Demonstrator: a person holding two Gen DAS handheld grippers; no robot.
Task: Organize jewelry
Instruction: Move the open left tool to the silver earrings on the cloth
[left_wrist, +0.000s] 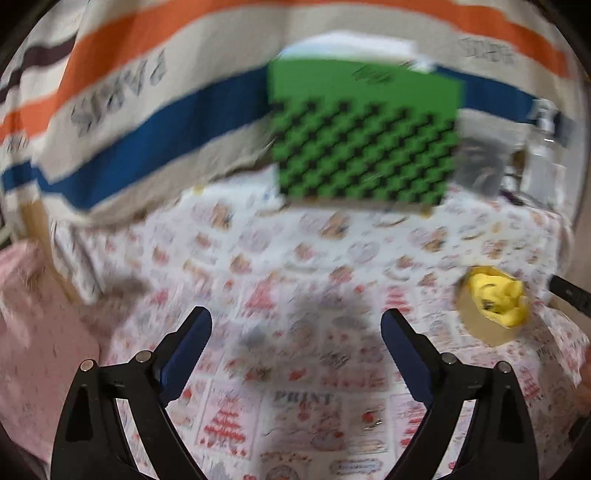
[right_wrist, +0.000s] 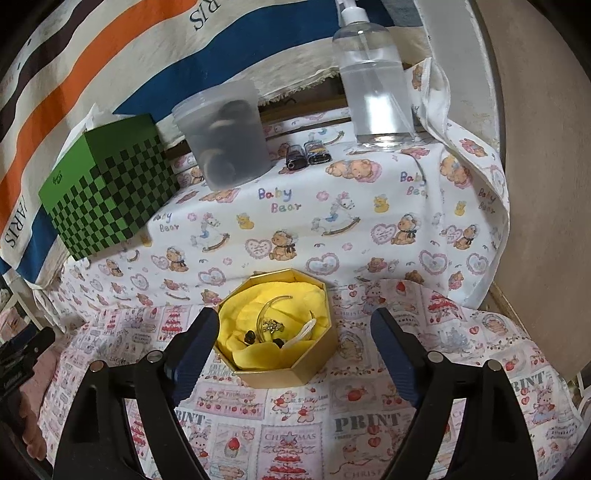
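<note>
With both the right gripper (right_wrist: 291, 339) and left gripper (left_wrist: 295, 332) spread wide and empty, the small, light, slippery jewelry pieces (right_wrist: 271, 326) lie on soft yellow cloth in the gold octagonal cardboard box (right_wrist: 291, 373) at lower centre, best pinched individually and gently.

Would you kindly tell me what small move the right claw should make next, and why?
Probably ease the right claw forward and down over the gold octagonal box. It hangs open and empty, its left finger beside the box's edge, and the jewelry pieces lie exposed on the yellow cloth lining.
</note>
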